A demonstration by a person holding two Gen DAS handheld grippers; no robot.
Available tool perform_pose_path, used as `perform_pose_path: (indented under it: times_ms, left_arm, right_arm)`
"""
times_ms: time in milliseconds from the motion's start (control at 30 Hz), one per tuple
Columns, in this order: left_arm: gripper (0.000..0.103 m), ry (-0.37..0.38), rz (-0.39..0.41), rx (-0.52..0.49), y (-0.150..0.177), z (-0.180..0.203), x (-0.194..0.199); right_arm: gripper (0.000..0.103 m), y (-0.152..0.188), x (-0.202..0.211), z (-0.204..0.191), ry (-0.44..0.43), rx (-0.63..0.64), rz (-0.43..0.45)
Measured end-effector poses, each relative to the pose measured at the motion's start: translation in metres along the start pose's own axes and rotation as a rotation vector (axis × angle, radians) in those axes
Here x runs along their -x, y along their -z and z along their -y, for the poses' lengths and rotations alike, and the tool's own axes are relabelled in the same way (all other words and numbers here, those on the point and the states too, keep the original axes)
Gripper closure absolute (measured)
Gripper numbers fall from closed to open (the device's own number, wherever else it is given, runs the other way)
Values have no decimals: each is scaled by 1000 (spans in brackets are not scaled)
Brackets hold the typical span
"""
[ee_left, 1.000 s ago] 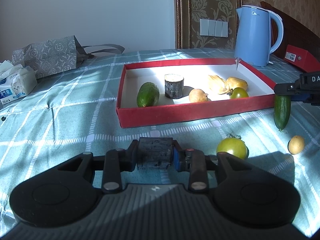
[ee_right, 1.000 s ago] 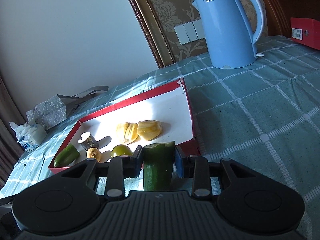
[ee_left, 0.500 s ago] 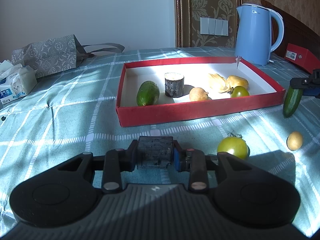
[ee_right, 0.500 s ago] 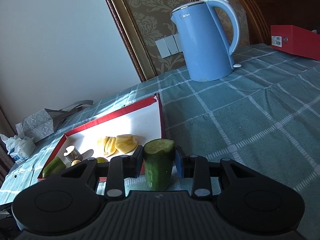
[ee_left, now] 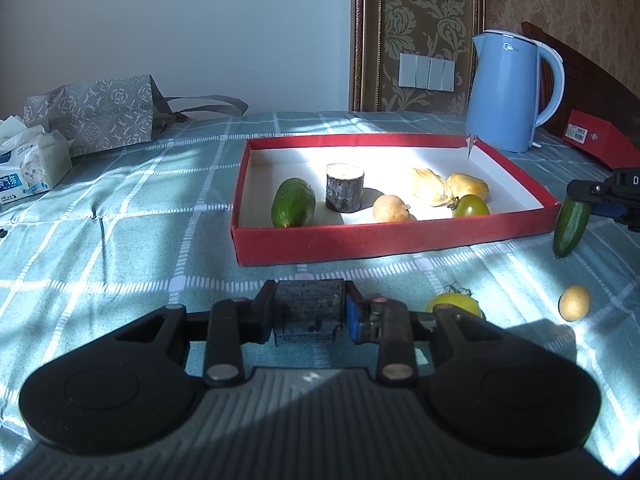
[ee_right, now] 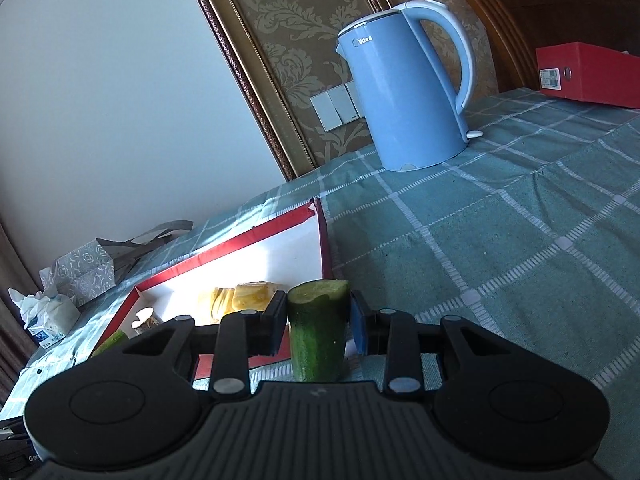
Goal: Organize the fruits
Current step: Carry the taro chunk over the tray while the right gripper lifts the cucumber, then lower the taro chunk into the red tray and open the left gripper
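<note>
The right gripper (ee_right: 319,326) has its fingers clamped on a cut cucumber piece (ee_right: 318,334), holding it in the air just off the right-hand end of the red tray (ee_left: 396,236), while the left gripper (ee_left: 310,314) is pinched tight on a dark bark-covered block (ee_left: 310,316) near the front edge of the table (ee_left: 132,216). Inside the tray lie another cucumber (ee_left: 293,208), a log stump (ee_left: 344,193), a brown round fruit (ee_left: 391,209), two yellow pieces (ee_left: 448,192) and a green tomato (ee_left: 471,206). A yellow-green tomato (ee_left: 454,306) and a small tan fruit (ee_left: 574,303) sit on the cloth in front of the tray's right corner.
</note>
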State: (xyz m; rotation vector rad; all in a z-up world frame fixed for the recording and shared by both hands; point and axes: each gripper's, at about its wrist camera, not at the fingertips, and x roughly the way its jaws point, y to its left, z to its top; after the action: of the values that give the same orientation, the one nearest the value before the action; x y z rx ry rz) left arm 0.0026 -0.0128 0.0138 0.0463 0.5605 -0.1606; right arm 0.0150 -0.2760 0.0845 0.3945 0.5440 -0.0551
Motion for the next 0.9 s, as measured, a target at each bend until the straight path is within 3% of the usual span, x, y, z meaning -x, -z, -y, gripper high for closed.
perform_pose_path:
  times_ms: [167, 433, 900]
  left_arm:
    - [72, 56, 34, 21, -6, 0, 6]
    - [72, 77, 54, 43, -27, 11, -2]
    - [72, 95, 45, 28, -96, 39, -57]
  right_arm:
    - [71, 2, -1, -2, -24, 2, -6]
    - [71, 3, 0, -3, -44, 13, -10]
    - [71, 1, 3, 4, -77, -31, -6]
